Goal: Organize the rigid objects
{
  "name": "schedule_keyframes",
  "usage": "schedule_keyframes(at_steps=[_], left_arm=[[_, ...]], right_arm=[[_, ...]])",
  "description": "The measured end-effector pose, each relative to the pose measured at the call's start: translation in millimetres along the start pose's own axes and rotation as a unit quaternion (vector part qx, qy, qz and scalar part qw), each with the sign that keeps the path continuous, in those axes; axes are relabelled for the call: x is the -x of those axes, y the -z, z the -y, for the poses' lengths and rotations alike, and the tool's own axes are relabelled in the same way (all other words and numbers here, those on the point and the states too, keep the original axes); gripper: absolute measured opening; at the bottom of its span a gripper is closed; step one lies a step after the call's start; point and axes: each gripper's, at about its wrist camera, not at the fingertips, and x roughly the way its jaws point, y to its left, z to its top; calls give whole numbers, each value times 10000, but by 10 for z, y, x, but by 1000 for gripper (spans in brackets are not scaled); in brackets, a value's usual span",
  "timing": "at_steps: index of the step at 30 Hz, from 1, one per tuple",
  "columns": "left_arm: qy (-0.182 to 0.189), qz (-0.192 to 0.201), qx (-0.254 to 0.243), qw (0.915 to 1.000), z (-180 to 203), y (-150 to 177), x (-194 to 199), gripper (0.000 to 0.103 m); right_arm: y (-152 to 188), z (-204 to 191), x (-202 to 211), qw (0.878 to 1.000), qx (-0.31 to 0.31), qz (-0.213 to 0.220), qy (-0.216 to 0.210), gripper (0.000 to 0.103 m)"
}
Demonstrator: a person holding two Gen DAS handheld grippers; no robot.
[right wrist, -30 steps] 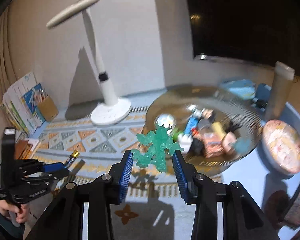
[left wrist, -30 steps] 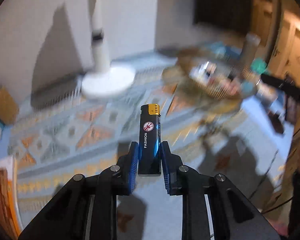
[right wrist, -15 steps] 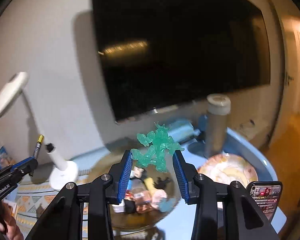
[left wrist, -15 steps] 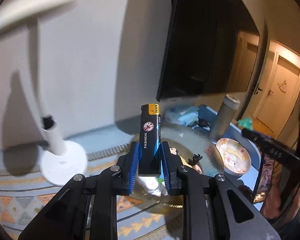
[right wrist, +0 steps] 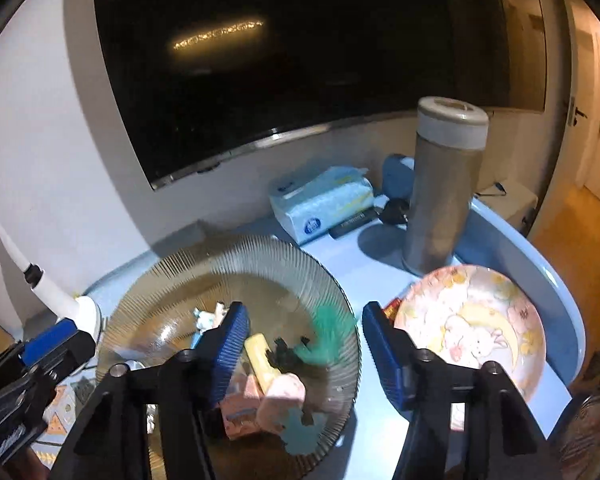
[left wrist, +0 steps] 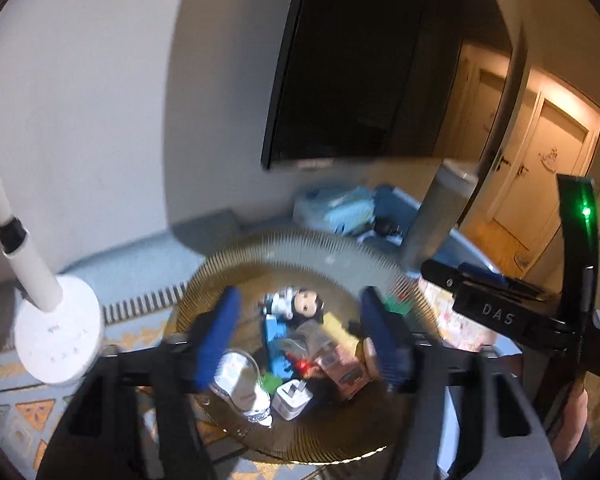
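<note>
Hovering over a ribbed, amber-tinted round glass dish (right wrist: 260,256) on the pale blue bench (right wrist: 380,264), both grippers hang spread wide with nothing between their blue-padded fingers (right wrist: 230,350). The left gripper (left wrist: 300,336) sits above the dish's middle; the right gripper (right wrist: 302,344) is over its right rim, just beside a pink floral plate (right wrist: 500,320).

The task's things lie heaped in the dish: a small big-headed doll (left wrist: 306,304), a white plug-in charger (left wrist: 292,398), a yellow stick-shaped block (right wrist: 260,360), a pink boxy piece (right wrist: 280,396) and a blurred translucent green toy figure (right wrist: 328,336) that seems caught mid-fall by the right rim. All look small, light and stiff. The spiky figure is likely brittle at its thin limbs, so it is best pinched across the torso; the block and charger offer flat sides for a sure hold. The dish looks breakable and slippery.

Both grippers point forward and tilted downward into the dish, side by side.
</note>
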Motion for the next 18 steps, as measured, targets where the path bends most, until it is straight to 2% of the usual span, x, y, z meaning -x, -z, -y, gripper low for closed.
schedule_keyframes(at_steps=[4,7,13,15,17,18], left_arm=[[-167,126,-98,9997,-39,18,344,67],[-265,270,85,9992,-190,73,702,67],[-612,827,468,9936,-500,184,1686,67],[-744,1035,566,9902,-581,228,2030,72],[-1029,1282,674,9841,-677,341,2432,88],[-1163,1376,732,9809,-725,413,2583,91]], right_arm=[[37,-12,260,9998,-38,109,-185,59],[90,-72,501,9990,-55,190,-392,59],[191,-502,1063,9941,325,389,-957,59],[242,-698,1290,9908,446,500,-1174,59],[308,-892,1477,9870,571,593,-1383,65],[359,-1008,1568,9847,641,635,-1489,65]])
